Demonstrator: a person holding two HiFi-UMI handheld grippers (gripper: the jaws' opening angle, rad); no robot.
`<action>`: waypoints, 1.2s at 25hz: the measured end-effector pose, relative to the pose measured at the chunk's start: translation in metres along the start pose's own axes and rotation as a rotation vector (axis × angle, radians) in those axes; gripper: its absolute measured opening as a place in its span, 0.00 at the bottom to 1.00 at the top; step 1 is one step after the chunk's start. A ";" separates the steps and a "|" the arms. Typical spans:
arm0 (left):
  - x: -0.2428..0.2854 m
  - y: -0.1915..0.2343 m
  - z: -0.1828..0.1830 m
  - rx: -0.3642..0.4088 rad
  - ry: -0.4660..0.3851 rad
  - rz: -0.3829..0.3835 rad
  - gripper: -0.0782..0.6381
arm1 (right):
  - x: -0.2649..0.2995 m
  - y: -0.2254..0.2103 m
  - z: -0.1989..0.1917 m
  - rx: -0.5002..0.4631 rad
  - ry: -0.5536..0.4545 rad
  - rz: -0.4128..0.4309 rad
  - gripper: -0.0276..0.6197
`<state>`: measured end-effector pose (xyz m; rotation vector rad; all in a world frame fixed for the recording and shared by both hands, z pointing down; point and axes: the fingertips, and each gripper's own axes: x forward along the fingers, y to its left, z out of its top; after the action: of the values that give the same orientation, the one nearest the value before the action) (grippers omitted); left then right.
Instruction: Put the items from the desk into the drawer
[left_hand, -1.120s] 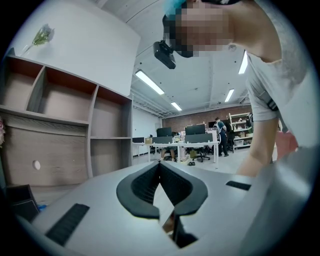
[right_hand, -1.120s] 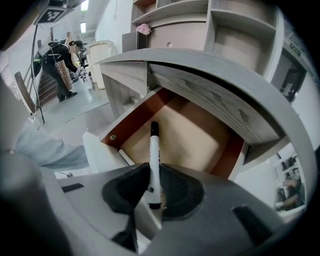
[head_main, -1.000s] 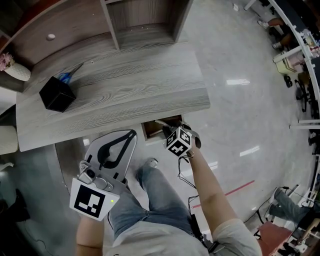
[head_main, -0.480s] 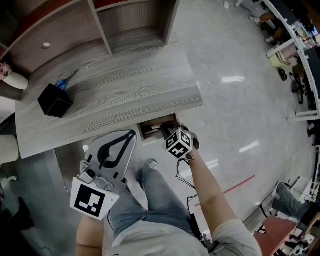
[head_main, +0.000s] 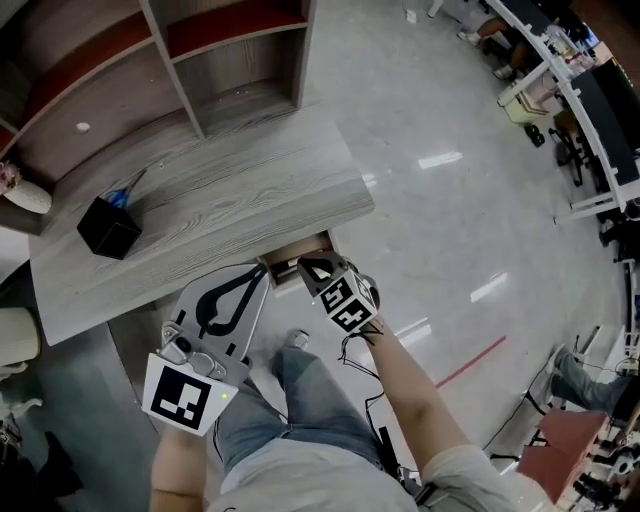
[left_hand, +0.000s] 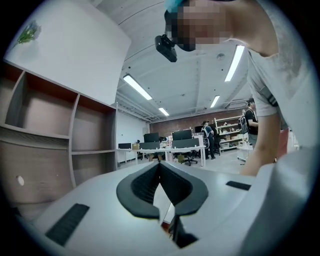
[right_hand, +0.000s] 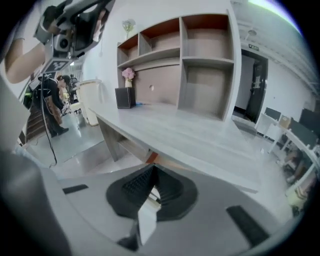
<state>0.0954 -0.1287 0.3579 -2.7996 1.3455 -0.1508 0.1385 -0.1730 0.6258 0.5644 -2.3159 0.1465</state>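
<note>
The grey wooden desk (head_main: 220, 210) carries a black box (head_main: 108, 228) with a blue item (head_main: 122, 192) beside it. Under the desk's front edge a drawer (head_main: 295, 262) stands partly out and shows a wooden inside. My right gripper (head_main: 303, 268) is shut, with its tips at the drawer's front; whether it touches is unclear. In the right gripper view the right gripper (right_hand: 152, 169) points at the desk edge, with the black box (right_hand: 125, 97) far along the top. My left gripper (head_main: 262, 272) hangs shut and empty below the desk. Its jaws meet in the left gripper view (left_hand: 160, 163).
Open shelves (head_main: 190, 60) rise behind the desk, with a small white object (head_main: 82, 128) on one. A vase of pink flowers (right_hand: 128, 75) stands near the black box. Shiny floor (head_main: 450, 200) lies to the right, and office desks and chairs (head_main: 560, 90) stand far right.
The head view has swung, so the desk sits lower left in it. The right gripper stays at the drawer front, turned slightly left. The left gripper has barely moved.
</note>
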 end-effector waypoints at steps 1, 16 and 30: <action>-0.001 -0.002 0.004 0.005 -0.004 -0.009 0.12 | -0.008 0.002 0.011 0.014 -0.034 -0.005 0.05; -0.028 -0.005 0.040 0.050 -0.058 -0.093 0.12 | -0.137 0.041 0.172 0.100 -0.500 -0.092 0.05; -0.040 -0.011 0.059 0.050 -0.109 -0.145 0.12 | -0.227 0.072 0.229 0.101 -0.708 -0.172 0.05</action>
<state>0.0849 -0.0911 0.2967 -2.8171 1.1015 -0.0336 0.1043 -0.0885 0.3077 0.9858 -2.9296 -0.0280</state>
